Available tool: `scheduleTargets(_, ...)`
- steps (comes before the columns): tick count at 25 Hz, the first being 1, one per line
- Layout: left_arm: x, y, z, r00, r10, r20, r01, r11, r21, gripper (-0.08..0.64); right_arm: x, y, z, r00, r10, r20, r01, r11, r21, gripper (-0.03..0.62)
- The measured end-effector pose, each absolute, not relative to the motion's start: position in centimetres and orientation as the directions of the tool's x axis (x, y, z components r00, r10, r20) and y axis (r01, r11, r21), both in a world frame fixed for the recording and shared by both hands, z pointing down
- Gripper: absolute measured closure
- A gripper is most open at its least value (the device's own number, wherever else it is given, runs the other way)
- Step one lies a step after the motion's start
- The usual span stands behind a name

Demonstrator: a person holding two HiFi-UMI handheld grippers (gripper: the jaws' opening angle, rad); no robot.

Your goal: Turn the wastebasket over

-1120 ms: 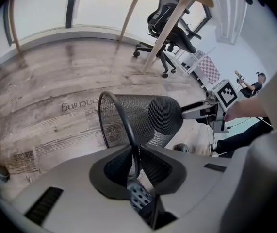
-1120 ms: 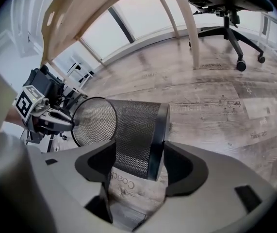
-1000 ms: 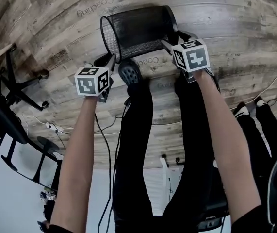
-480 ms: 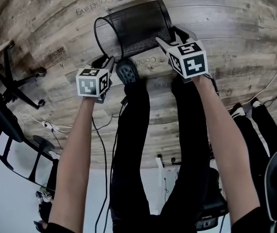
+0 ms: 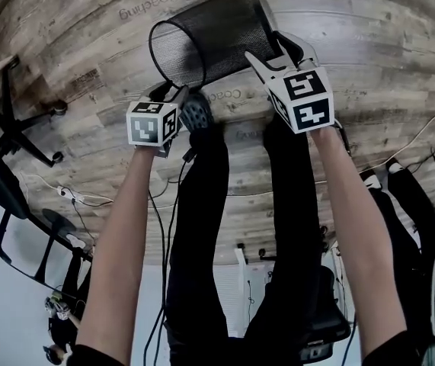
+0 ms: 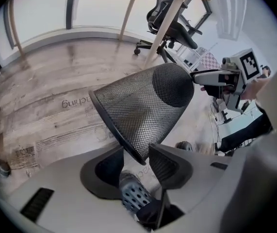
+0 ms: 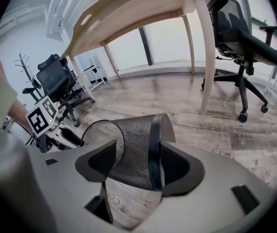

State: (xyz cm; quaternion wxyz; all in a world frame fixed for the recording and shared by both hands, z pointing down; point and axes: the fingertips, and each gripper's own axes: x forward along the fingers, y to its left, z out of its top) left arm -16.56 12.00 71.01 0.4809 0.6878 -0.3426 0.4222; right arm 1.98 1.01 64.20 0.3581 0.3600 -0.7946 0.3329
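The black mesh wastebasket (image 5: pixel 213 36) hangs tilted over the wood floor (image 5: pixel 377 75), its open mouth to the lower left and its base to the upper right. My right gripper (image 5: pixel 269 58) is shut on the base edge; in the right gripper view the base ring (image 7: pixel 155 144) sits between its jaws (image 7: pixel 136 164). My left gripper (image 5: pixel 176 96) is at the mouth rim. Its jaws (image 6: pixel 137 161) have just been opening, and the rim (image 6: pixel 119 130) now passes between them with a gap on each side.
The person's legs and a grey shoe (image 5: pixel 196 114) are just below the basket. Office chair bases (image 5: pixel 27 128) and cables (image 5: pixel 87 200) lie at the left, another person's feet (image 5: pixel 392 178) at the right. A wooden table leg (image 7: pixel 206 57) and a chair (image 7: pixel 240 38) stand beyond.
The right gripper has moved up in the picture with the basket's base, tipping the basket more steeply. The left gripper has stayed at the mouth rim.
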Motion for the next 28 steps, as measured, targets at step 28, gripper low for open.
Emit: scheduleTargets(28,-14.6,16.8,73.8,0.421,0.113,0.900,-0.863,-0.254,0.436,0.330,-2.6,-1.2,58.2,-0.550,-0.425,0.719,-0.722,0.675,-0.153,0.503)
